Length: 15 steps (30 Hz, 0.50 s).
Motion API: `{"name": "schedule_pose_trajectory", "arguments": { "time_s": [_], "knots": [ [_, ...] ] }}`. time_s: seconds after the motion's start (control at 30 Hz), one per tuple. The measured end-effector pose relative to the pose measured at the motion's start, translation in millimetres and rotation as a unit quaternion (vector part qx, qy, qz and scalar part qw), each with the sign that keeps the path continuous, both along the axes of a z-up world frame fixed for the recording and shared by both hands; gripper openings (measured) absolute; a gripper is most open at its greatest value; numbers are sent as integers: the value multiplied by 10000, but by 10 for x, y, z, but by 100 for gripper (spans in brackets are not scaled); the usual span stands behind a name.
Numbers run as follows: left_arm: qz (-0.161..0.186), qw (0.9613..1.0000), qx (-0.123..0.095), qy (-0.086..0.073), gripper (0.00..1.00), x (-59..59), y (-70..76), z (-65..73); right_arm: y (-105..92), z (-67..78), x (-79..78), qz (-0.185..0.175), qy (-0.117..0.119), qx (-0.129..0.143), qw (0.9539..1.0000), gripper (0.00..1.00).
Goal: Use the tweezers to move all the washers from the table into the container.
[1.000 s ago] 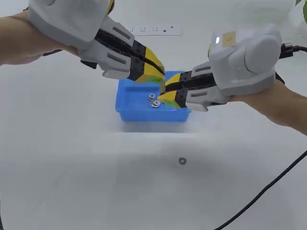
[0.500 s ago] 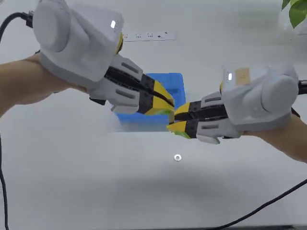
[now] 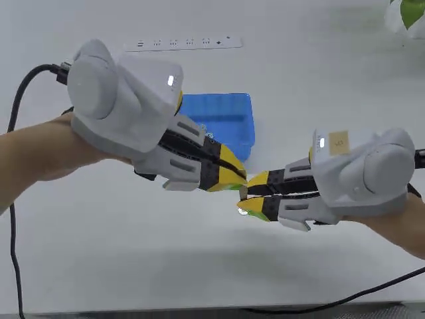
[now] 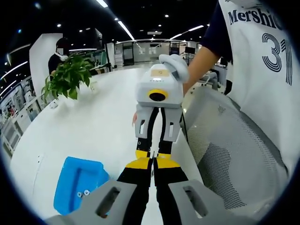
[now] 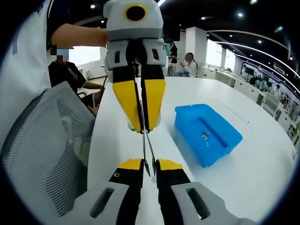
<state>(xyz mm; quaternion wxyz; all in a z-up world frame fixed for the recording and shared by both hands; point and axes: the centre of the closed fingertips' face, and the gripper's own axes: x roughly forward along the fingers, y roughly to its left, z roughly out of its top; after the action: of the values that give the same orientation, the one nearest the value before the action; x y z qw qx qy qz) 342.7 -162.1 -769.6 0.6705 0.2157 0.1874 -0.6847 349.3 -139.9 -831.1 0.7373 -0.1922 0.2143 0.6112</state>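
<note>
Left tongs [image 3: 238, 181], right tongs [image 3: 248, 199], tweezers [image 5: 144, 140] moved off container [image 3: 222, 119]; washer [image 3: 243, 211] apparently beneath.

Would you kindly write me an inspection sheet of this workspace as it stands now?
Surface: white table, no spills seen.
Job's things: blue container holding washers; a loose washer on the table at the right gripper's tips; tweezers running between both grippers.
Clutter: power strip at the far side.
Grippers: left gripper shut on the tweezers; right gripper has its jaws close on either side of the tweezers' tips, grip unclear.
Cables: black cable from the left gripper; second cable trailing at lower right.
Surroundings: plant; mesh chair.
</note>
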Motion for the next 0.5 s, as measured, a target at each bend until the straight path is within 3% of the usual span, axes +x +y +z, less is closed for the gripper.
{"name": "schedule_pose_trajectory", "arguments": {
  "time_s": [0.5],
  "knots": [
    [100, 9999, 103, 30, 6, 37, -27, -108, -23, -114, 10, -39, 142, 55, 9999, 12]
  ]
}}
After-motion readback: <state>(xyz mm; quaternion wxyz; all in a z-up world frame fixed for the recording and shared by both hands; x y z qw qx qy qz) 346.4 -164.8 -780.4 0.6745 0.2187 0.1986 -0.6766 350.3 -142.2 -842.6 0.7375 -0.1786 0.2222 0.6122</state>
